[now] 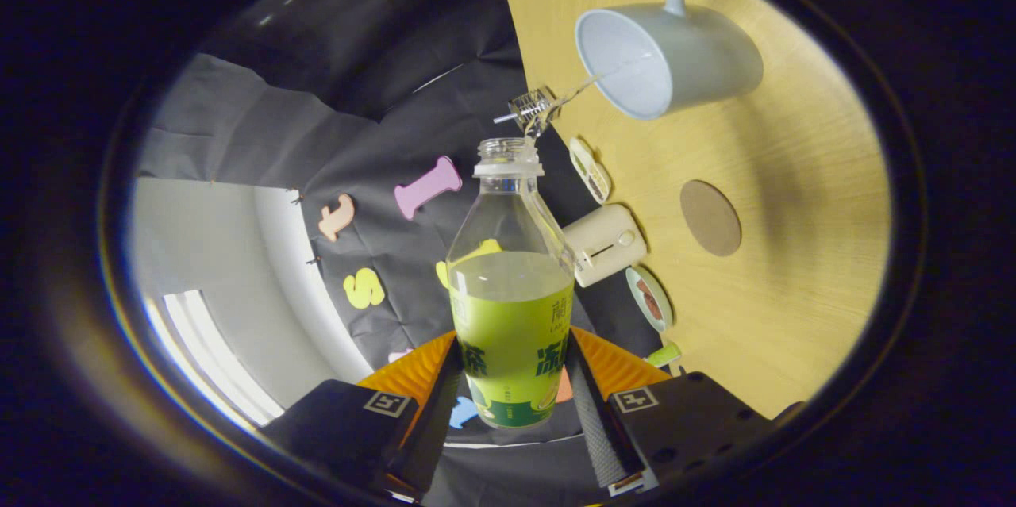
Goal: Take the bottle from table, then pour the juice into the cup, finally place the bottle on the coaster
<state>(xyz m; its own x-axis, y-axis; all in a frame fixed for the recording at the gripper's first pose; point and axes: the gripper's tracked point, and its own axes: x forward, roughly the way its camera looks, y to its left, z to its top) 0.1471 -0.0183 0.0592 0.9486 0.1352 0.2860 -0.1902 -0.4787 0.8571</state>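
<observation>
Tipping the bottle (512, 309), jaws clenched on its label, I send juice toward the cup (663, 55) at one o'clock.

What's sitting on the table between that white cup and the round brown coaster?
Nothing: in the gripper view, bare wooden table separates the white handled cup from the round brown coaster. The jaws grip the green-labelled plastic bottle.

Clear bottle (510, 285), green label; pale blue-white cup (667, 55); brown coaster (710, 217); light wood-grain table (794, 293); cream toaster (605, 243).
</observation>
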